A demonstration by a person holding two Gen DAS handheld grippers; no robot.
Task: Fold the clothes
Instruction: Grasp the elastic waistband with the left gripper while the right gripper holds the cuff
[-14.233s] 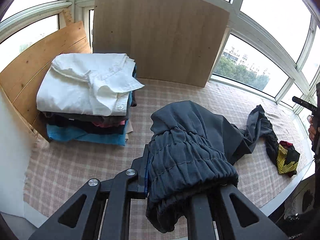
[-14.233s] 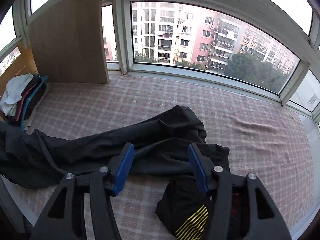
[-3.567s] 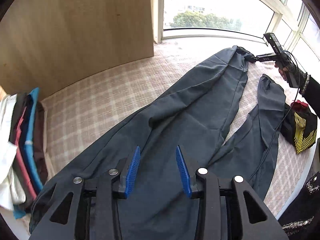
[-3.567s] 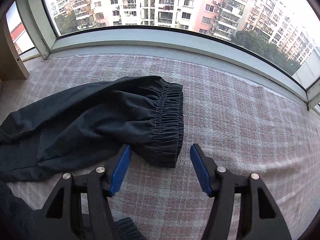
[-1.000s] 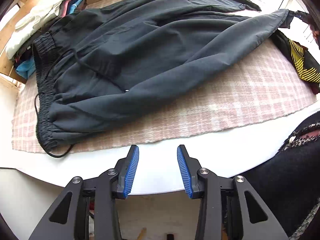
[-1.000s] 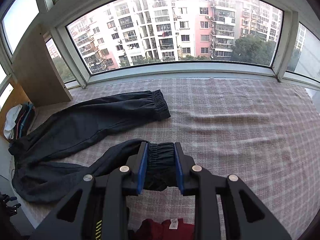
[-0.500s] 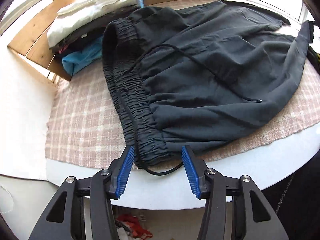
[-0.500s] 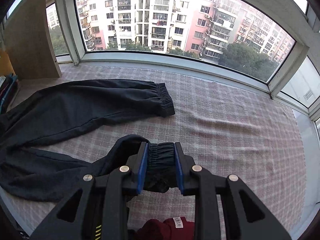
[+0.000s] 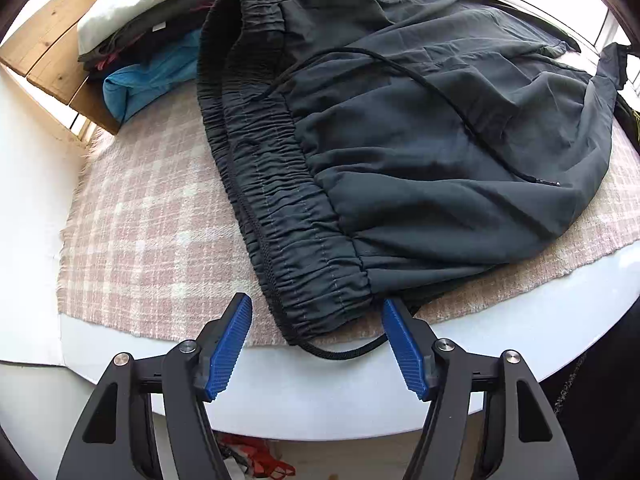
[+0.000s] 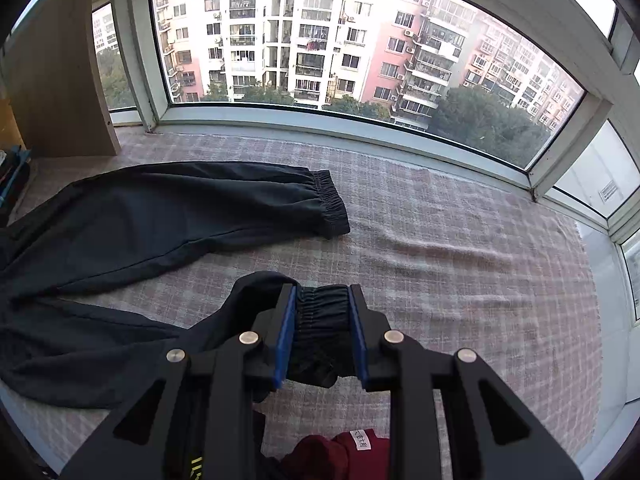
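Note:
Dark grey track trousers [image 9: 420,128] lie spread on the checked cloth. Their elastic waistband [image 9: 288,216] runs toward the near table edge, with a black drawstring looping off it. My left gripper [image 9: 316,320] is open, its blue pads either side of the waistband's near corner, just short of it. My right gripper [image 10: 322,308] is shut on the elastic cuff [image 10: 322,304] of the near trouser leg and holds it a little above the cloth. The other leg [image 10: 180,208] lies flat with its cuff [image 10: 330,208] toward the window.
A stack of folded clothes [image 9: 152,32] with a white shirt on top stands at the back left against wooden boards. A red and black garment [image 10: 352,456] lies under the right gripper. The white table edge [image 9: 320,392] is close. A wide window runs along the far side.
My left gripper has moved in close to the waistband's near corner and opened wider. My right gripper still grips the cuff and has shifted slightly.

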